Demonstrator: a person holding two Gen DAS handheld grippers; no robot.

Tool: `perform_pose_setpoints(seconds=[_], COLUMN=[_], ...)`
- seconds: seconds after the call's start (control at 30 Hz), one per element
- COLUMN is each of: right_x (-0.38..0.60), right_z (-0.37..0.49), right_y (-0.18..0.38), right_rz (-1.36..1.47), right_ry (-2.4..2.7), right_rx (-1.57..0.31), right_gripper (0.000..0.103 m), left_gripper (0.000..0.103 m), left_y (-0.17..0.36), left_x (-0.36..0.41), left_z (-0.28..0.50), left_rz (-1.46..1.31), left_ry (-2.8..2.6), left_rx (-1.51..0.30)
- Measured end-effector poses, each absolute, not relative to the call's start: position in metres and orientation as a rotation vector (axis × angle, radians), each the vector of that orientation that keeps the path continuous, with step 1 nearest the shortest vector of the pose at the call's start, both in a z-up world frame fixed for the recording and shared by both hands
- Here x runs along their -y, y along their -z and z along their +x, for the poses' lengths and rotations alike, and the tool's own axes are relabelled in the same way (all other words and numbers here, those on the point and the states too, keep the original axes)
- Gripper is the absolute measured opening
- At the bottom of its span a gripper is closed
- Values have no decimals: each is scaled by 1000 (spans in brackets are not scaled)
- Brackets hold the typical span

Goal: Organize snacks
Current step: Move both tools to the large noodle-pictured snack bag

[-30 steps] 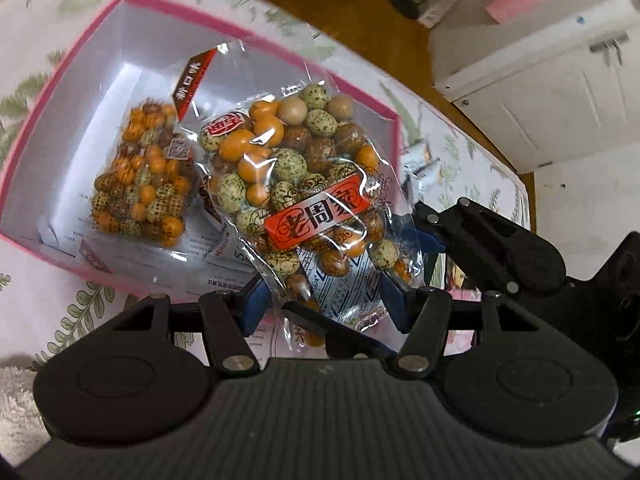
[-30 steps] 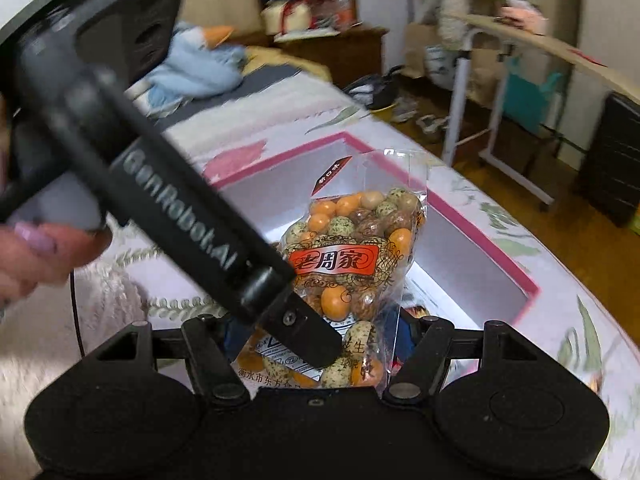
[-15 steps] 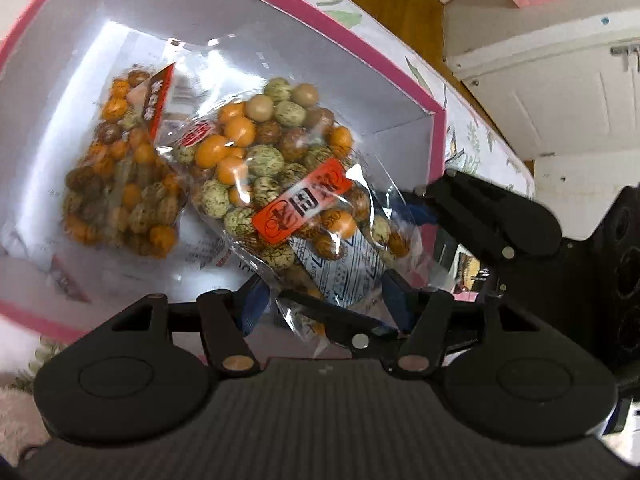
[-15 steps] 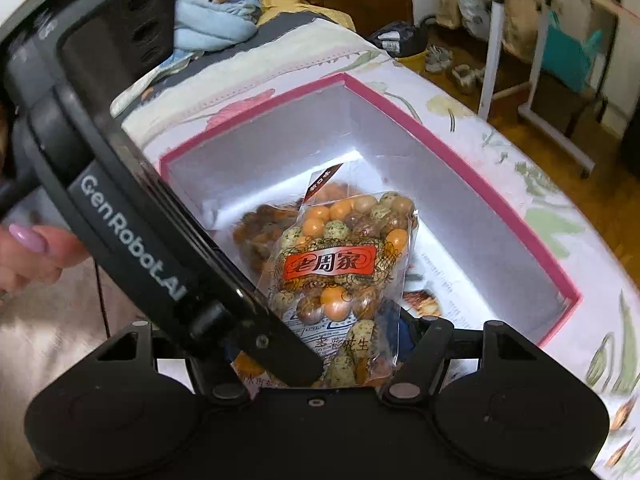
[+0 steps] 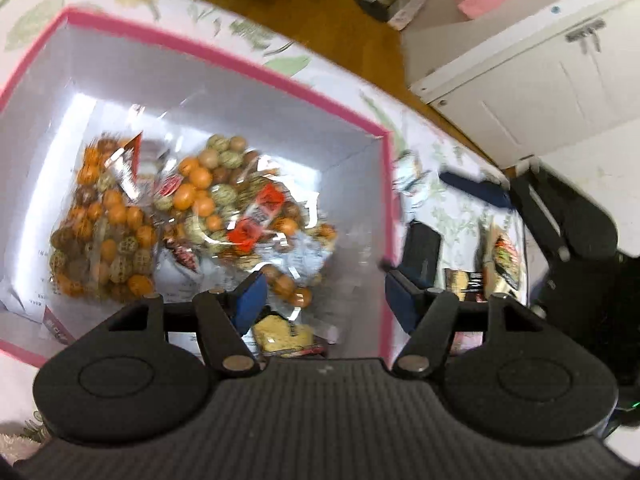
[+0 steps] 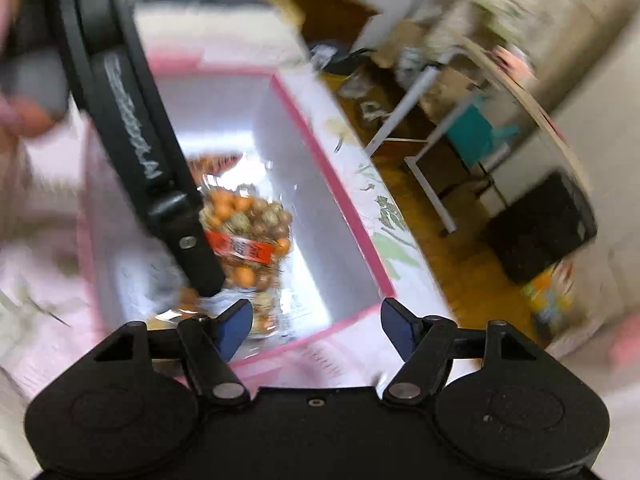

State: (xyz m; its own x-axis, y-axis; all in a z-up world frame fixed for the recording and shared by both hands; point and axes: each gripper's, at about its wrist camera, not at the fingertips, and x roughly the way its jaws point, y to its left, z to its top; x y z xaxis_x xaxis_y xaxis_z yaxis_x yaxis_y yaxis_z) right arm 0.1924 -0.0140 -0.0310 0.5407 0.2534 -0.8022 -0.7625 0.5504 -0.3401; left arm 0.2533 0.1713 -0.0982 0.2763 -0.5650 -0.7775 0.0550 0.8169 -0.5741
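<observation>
Floral cloth [image 5: 256, 34] covers the surface where a pink-rimmed box [image 5: 224, 58] sits, with wooden floor and white cabinets beyond. Two clear bags of coated nuts lie on the box floor: one bag [image 5: 100, 232] by its left wall, the red-labelled bag [image 5: 244, 208] just beside it toward the middle. The left gripper [image 5: 322, 300] hangs over the near edge, jaws opening, pads off the plastic. The right gripper [image 6: 316, 328] is likewise opening with nothing between its pads. I judge this bag delivered. More packets [image 5: 500, 248] wait on the cloth outside the right wall, so sorting seems unfinished; blur hides how many remain.
</observation>
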Motion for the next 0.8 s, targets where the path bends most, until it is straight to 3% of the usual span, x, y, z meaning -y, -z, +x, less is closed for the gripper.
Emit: perform_pose_setpoints(seconds=[0.4, 0.8], right_x=[146, 263], right_z=[127, 161], right_y=[-15, 27], right_rz=[-263, 34], right_ry=[-488, -236], right_rx=[-907, -1001], right_gripper=[79, 79], left_gripper=[64, 64], left_y=[40, 47], left_x=[-93, 37], left_z=[200, 189], left_rz=[-179, -14], left_ry=[563, 726], left_rx=[-1085, -1085])
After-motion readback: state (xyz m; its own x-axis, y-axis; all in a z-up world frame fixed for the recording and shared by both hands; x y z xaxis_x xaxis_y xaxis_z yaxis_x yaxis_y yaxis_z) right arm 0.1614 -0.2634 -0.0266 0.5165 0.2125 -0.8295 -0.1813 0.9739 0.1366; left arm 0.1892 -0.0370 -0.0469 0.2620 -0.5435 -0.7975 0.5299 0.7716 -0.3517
